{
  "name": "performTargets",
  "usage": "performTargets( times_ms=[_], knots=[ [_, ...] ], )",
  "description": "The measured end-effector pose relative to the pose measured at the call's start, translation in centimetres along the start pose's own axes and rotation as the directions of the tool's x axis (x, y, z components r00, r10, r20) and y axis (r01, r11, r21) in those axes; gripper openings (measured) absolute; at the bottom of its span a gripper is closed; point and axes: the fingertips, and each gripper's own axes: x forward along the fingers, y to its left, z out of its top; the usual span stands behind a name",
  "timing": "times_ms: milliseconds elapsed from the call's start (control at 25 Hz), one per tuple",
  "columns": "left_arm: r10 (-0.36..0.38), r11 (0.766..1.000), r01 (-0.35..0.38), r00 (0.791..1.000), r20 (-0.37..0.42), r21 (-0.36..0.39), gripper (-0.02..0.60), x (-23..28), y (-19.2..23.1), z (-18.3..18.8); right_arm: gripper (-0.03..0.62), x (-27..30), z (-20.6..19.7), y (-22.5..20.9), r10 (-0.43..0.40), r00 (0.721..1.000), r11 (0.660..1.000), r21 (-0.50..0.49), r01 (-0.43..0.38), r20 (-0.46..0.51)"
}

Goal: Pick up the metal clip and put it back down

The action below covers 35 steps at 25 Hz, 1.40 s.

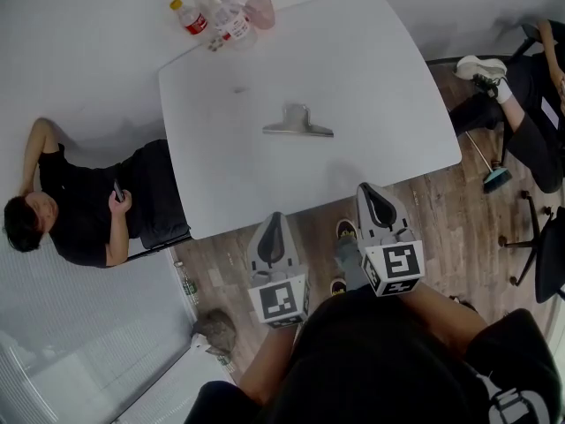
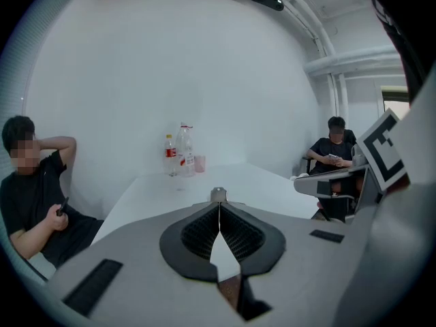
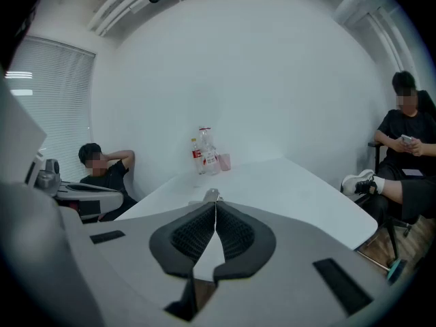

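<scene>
My left gripper (image 1: 273, 234) and right gripper (image 1: 377, 203) hang side by side at the near edge of the white counter (image 1: 380, 87), each with its jaws pressed together on nothing; the metal clip (image 1: 297, 123) lies flat near the middle of the counter, ahead of both grippers and well apart from them; some bottles (image 1: 215, 18) and a pink cup (image 1: 260, 11) stand at the far corner; one person (image 1: 84, 208) sits by the wall on the left, and another (image 1: 534, 104) sits on the right.
</scene>
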Motion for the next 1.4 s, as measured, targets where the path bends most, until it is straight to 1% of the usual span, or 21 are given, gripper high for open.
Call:
performTargets(
  times_ms=[160,240,440,520,640,720,880,1200,1400],
  knots=[
    [0.029,1.0,-0.029,0.999,-0.017,-0.006,0.023,0.3,0.4,0.3,0.018,0.9,0.9,-0.4,0.012,1.0,1.0,0.009,-0.012,0.002],
    [0.041,0.999,-0.041,0.999,-0.014,0.007,0.023,0.3,0.6,0.6,0.018,1.0,1.1,-0.5,0.024,1.0,1.0,0.008,-0.024,0.004],
    [0.072,0.997,-0.072,0.997,-0.004,0.009,0.023,-0.3,0.5,2.2,0.018,0.6,2.0,-0.8,0.045,0.999,0.999,0.002,-0.045,0.011],
    [0.087,0.996,-0.087,0.996,0.003,0.022,0.023,-0.7,0.7,2.4,0.018,0.4,2.8,-0.9,0.056,0.998,0.998,0.001,-0.056,0.027],
    [0.1,0.994,-0.101,0.995,0.03,0.036,0.023,-1.4,0.9,2.7,0.018,0.3,4.4,-0.7,0.098,0.993,0.995,-0.019,-0.097,0.064],
    [0.1,0.994,-0.101,0.994,0.034,0.033,0.023,-1.8,0.3,2.6,0.018,-0.3,5.5,-1.3,0.12,0.989,0.992,-0.047,-0.116,0.085],
    [0.089,0.995,-0.091,0.995,0.043,0.041,0.023,-2.0,-0.1,2.7,0.018,-1.0,7.8,-2.6,0.131,0.985,0.989,-0.09,-0.121,0.112],
    [0.07,0.995,-0.074,0.995,0.065,0.064,0.022,-2.4,-0.9,3.5,0.018,-2.3,10.2,-4.2,0.193,0.979,0.98,-0.06,-0.189,0.06],
    [0.057,0.996,-0.061,0.997,0.057,0.068,0.023,-2.2,-0.9,3.5,0.018,-2.2,10.8,-4.6,0.22,0.975,0.975,-0.048,-0.218,0.042]
  ],
)
